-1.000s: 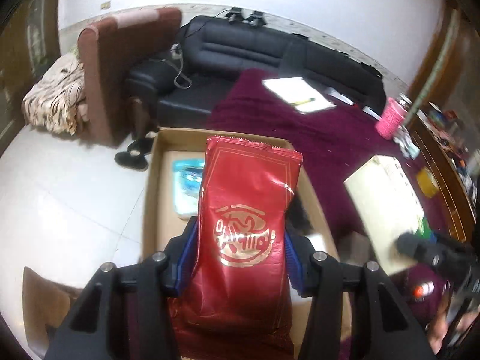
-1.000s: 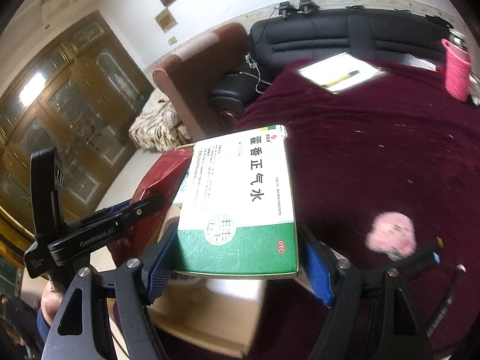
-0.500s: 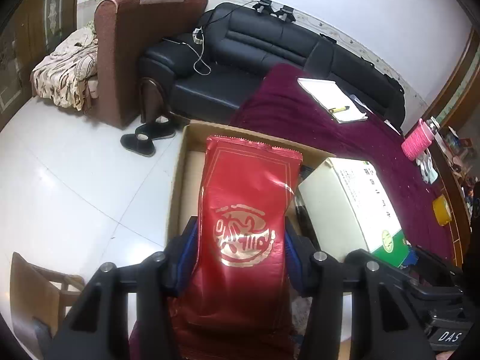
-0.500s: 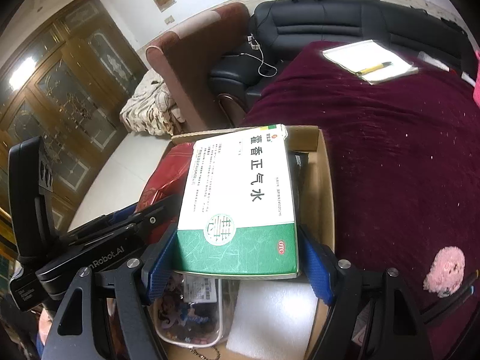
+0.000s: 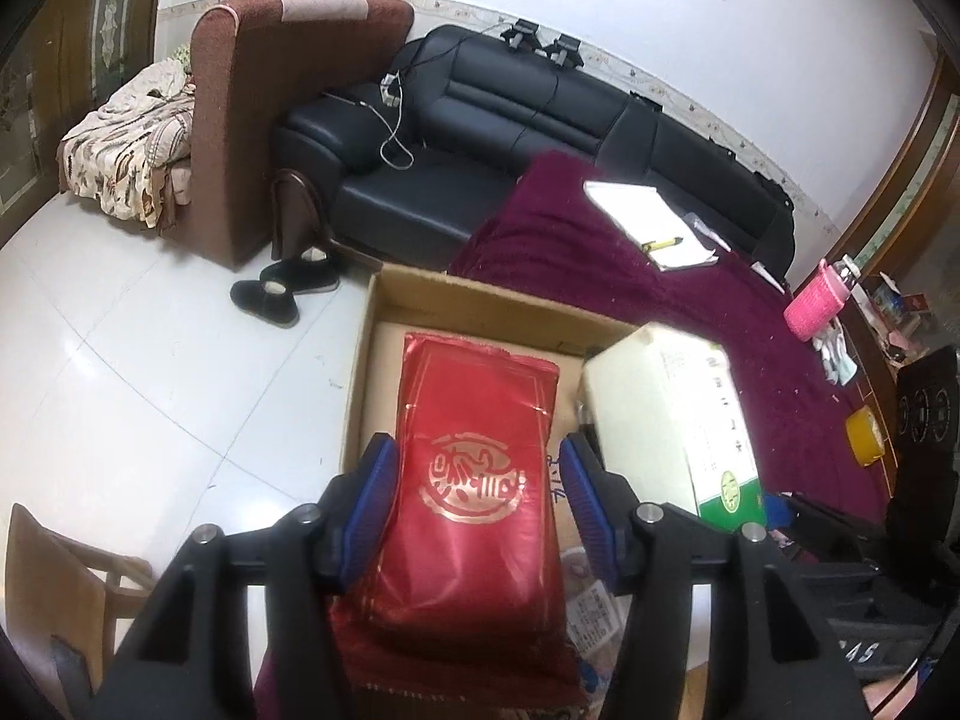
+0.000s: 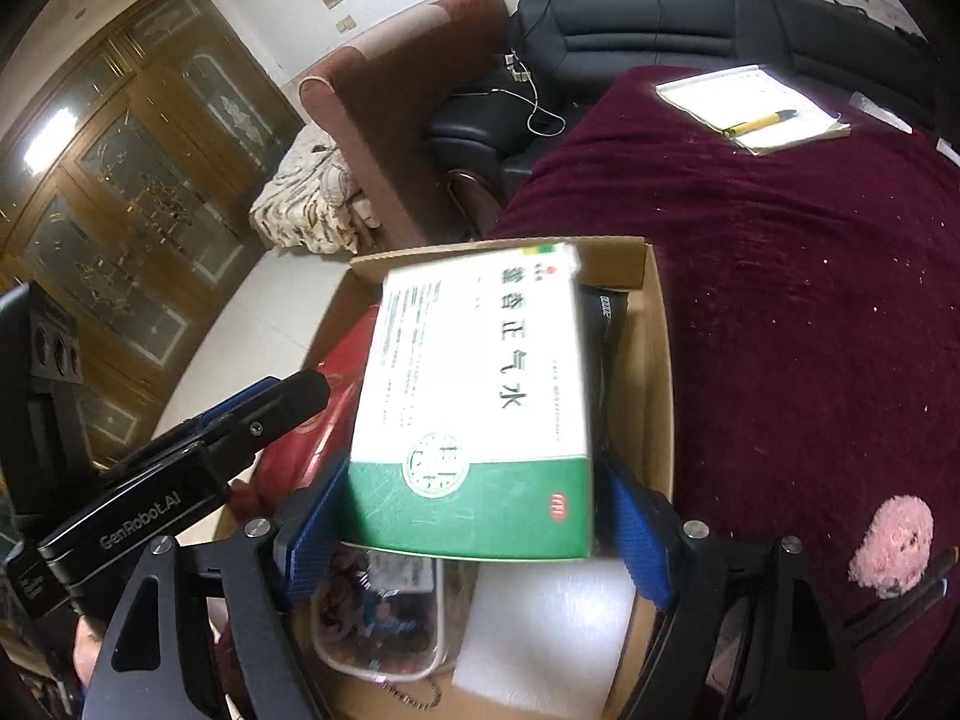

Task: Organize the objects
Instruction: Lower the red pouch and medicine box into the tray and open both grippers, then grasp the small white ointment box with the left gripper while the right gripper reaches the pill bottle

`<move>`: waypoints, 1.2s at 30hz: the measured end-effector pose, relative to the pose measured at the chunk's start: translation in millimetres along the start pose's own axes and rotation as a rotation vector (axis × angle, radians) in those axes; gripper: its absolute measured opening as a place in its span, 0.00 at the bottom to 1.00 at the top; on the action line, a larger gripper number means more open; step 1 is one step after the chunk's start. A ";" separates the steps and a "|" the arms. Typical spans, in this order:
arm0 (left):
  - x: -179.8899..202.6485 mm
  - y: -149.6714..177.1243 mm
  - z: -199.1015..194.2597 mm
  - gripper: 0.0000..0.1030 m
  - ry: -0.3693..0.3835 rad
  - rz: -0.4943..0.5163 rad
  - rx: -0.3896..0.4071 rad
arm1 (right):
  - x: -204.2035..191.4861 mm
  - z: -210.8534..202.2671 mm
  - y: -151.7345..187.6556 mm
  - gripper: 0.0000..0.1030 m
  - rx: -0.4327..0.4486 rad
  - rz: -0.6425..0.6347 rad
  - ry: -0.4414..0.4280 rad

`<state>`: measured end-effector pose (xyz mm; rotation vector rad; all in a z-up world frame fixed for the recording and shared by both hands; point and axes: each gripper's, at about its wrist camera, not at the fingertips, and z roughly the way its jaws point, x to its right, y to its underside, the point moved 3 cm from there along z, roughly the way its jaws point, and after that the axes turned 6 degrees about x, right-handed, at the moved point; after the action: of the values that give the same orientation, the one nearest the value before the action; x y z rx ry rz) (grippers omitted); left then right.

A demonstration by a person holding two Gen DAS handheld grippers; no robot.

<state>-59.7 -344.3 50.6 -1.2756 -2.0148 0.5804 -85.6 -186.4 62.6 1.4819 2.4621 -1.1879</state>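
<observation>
While both grippers hang over the open cardboard box (image 5: 384,324) at the edge of the maroon tablecloth (image 6: 810,300), each has a package between its blue pads, and the jaws of both have just been opening. In the left wrist view, the left gripper (image 5: 480,504) stands about half open around the red foil bag (image 5: 474,480); a gap shows between each blue pad and the bag's sides, so the pads no longer press it, and the bag lies lengthwise pointing toward twelve o'clock, its far end over the box floor. At about two o'clock from the bag lies the white and green medicine box (image 5: 678,420), inside the same carton. In the right wrist view, the right gripper (image 6: 474,516) is spread wide with that medicine box (image 6: 480,408) between its pads; the box is blurred, tilted with its far end toward twelve o'clock, and a gap shows at the right pad, so it looks released rather than gripped. Beneath it, near six o'clock, sit a clear zip pouch (image 6: 384,618) and a white foam block (image 6: 546,630). A black packet (image 6: 606,324) lies along the carton's right wall at one o'clock. On the cloth, a notepad with a yellow pen (image 6: 756,108) rests far off at one o'clock, and a pink fuzzy thing (image 6: 894,540) at four o'clock.
</observation>
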 end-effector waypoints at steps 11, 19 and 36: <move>-7.3 18.9 -31.6 0.60 0.016 -0.027 0.031 | 7.8 -0.6 3.1 0.82 0.023 0.117 -0.107; 5.8 46.3 -62.5 0.62 0.044 0.051 0.061 | 18.6 -52.6 21.5 0.82 -0.010 0.219 -0.243; 16.8 30.5 -20.4 0.67 0.060 0.079 0.031 | 19.2 -15.1 26.0 0.84 -0.001 0.357 -0.418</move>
<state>-31.1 -315.8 48.9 -1.3427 -1.9067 0.6013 -71.0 -156.3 50.4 1.4165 1.8405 -1.2627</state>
